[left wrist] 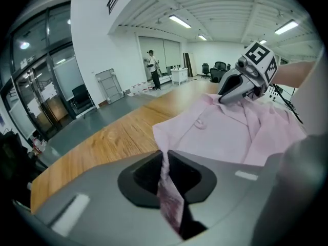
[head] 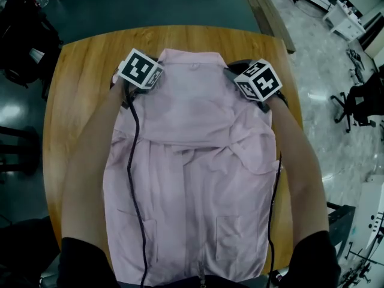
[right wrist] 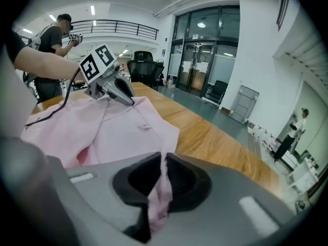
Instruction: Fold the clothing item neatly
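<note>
One left gripper (left wrist: pixel 165 160) has its jaws closed on a pinch of cloth at the far left corner of the single pink shirt (head: pixel 192 179). The shirt lies spread on the one wooden table (head: pixel 78 71), and one right gripper (right wrist: pixel 162 163) nips the far right corner likewise. In the head view both pairs of jaws sit hidden beneath their marker cubes, and the shirt's near hem is cut off at the bottom edge.

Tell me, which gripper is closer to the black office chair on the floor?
Right. The right gripper pinches the pink shirt at the table edge facing the chair; the left gripper pinches it on the opposite side, with the shirt between it and the chair.
</note>
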`<control>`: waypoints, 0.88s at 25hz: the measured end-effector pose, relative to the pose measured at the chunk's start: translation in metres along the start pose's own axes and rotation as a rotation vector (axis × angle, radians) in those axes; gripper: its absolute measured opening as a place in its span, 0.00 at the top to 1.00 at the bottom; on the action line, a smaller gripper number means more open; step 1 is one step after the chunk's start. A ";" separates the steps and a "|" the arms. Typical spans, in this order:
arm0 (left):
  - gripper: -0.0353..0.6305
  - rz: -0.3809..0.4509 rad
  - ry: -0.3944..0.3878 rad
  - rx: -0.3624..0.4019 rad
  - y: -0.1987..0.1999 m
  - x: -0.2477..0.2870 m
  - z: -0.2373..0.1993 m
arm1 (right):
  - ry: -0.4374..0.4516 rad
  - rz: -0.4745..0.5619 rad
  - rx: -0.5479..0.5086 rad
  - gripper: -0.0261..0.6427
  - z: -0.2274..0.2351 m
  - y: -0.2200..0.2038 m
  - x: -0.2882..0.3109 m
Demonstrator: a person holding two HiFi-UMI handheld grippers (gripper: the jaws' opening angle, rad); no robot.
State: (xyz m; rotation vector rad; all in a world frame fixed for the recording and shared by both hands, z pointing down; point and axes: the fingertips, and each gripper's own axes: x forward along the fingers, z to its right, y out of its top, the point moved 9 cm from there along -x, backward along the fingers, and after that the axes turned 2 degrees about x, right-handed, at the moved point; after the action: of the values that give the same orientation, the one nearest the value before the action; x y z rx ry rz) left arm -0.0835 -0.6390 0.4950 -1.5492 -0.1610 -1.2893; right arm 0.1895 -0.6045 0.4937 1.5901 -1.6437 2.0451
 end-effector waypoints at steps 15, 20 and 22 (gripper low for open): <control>0.89 0.178 0.131 0.027 0.019 -0.162 0.060 | -0.069 0.173 -0.091 0.91 -0.071 0.047 -0.155; 0.89 0.175 0.141 0.037 0.008 -0.213 0.095 | -0.061 0.209 -0.120 0.91 -0.108 0.042 -0.203; 0.89 0.165 0.138 0.030 0.000 -0.232 0.112 | -0.052 0.219 -0.128 0.91 -0.126 0.036 -0.223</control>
State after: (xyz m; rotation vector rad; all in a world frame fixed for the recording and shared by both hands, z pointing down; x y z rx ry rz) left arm -0.1076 -0.4410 0.3328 -1.4118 0.0351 -1.2519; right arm 0.1888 -0.4128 0.3208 1.4937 -2.0036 1.9600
